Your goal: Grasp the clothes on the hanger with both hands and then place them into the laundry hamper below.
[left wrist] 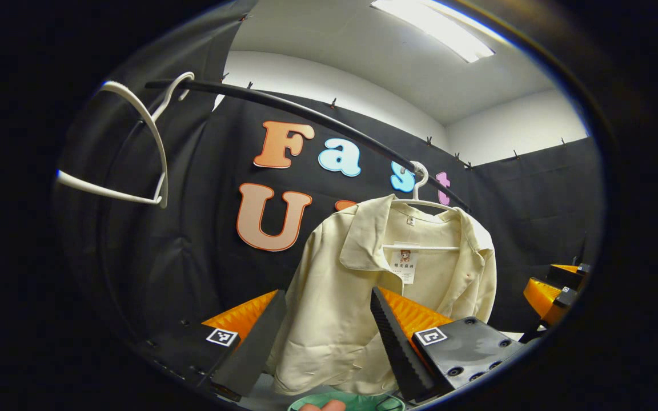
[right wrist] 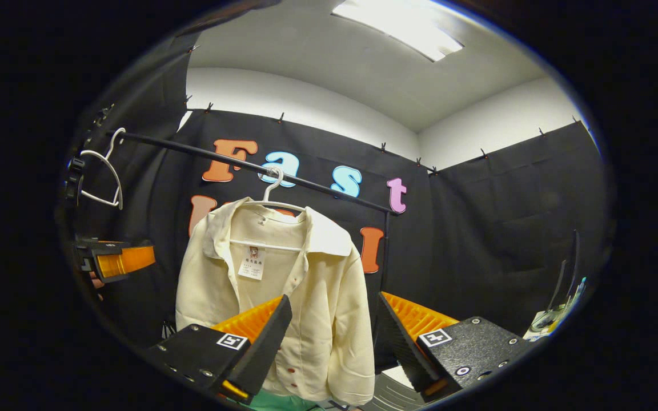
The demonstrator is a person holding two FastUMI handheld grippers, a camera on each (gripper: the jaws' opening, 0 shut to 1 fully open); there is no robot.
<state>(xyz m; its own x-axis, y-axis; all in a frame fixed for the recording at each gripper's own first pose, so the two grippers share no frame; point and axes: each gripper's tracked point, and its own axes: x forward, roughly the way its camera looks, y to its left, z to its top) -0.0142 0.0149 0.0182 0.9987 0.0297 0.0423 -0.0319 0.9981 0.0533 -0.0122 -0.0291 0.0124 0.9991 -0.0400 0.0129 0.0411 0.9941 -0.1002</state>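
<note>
- A cream shirt (left wrist: 334,297) hangs on a white hanger (left wrist: 420,197) from a black rail (left wrist: 306,117); the right gripper view shows the same shirt (right wrist: 283,297), its hanger (right wrist: 272,194) and the rail (right wrist: 249,165).
- The shirt hangs open at the front, collar spread, with small dark red buttons down one placket.
- A white neck label (left wrist: 404,265) is sewn inside the collar; it carries a small cartoon figure and some print too small to read. The right gripper view shows that label (right wrist: 252,262) too.
- A second, bare white hanger (left wrist: 135,148) hangs at the far end of the rail, well apart from the shirt; it appears again in the right gripper view (right wrist: 103,177).
- The left tool (left wrist: 329,337) is released, its fingers spread wide in front of the shirt's lower half without touching the cloth.
- The right tool (right wrist: 332,342) is likewise released, jaws wide, with the shirt's hem and one sleeve seen between the fingers, not gripped.
- Each tool body bears a square black-and-white marker (left wrist: 221,337) near the finger base.
- A green rim of the laundry hamper (left wrist: 357,401) shows just below the shirt's hem.
- In the right gripper view the left tool (right wrist: 115,260) sits off to the side of the shirt, apart from it.
</note>
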